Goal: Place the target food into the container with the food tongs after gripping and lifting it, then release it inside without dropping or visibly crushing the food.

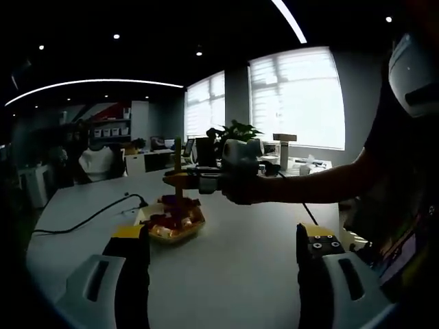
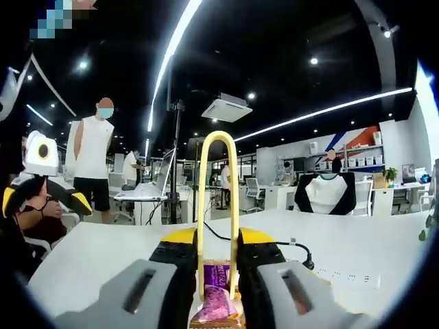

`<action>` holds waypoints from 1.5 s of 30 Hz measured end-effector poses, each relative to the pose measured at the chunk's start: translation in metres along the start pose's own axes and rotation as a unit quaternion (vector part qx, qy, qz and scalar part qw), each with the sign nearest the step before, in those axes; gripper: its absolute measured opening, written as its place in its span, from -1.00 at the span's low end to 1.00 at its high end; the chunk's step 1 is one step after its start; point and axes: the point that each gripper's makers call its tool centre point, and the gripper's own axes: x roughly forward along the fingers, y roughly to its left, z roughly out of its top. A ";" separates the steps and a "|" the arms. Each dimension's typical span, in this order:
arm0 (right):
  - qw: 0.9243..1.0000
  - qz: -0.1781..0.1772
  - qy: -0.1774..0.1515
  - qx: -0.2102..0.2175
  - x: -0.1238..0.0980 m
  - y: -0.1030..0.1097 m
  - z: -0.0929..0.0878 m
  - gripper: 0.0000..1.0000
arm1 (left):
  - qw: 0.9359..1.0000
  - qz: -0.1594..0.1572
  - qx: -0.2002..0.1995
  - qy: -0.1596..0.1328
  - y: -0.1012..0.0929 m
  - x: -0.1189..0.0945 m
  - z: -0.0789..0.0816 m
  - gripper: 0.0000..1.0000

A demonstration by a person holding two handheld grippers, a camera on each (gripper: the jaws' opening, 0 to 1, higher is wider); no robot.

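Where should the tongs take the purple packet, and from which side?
Across its middle, from above: the packet lies in the basket, and the tongs, clamped in the right gripper, hang tips-down with an arm on either side of it. A light squeeze is probably enough.

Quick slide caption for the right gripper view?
Right gripper shut on yellow tongs, poised over wrapped snacks on a white table.

Dim room, glaring windows (image 1: 295,96), fisheye warp

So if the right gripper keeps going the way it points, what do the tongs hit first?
Probably the purple packet seen between the yellow tongs clamped in the right gripper; in the left gripper view the tongs hang over the snack basket. Depth is unclear.
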 end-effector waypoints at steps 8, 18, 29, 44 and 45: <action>0.999 -0.028 0.019 0.013 0.011 -0.043 -0.023 -0.67 | 1.000 0.003 0.002 -0.001 0.005 0.002 0.003 0.87; 0.996 -0.040 0.082 -0.009 0.023 -0.085 -0.061 -0.66 | 1.000 0.005 0.010 0.009 0.006 0.001 0.000 0.88; 0.992 -0.070 0.104 0.001 0.036 -0.116 -0.080 -0.66 | 1.000 0.007 0.007 0.009 0.009 0.004 0.001 0.88; 0.990 -0.069 0.120 0.008 0.037 -0.123 -0.089 -0.61 | 1.000 0.008 0.005 0.011 0.007 0.007 0.000 0.88; 0.991 -0.069 0.118 0.009 0.037 -0.123 -0.088 -0.61 | 1.000 0.009 0.006 0.012 0.008 0.006 0.000 0.88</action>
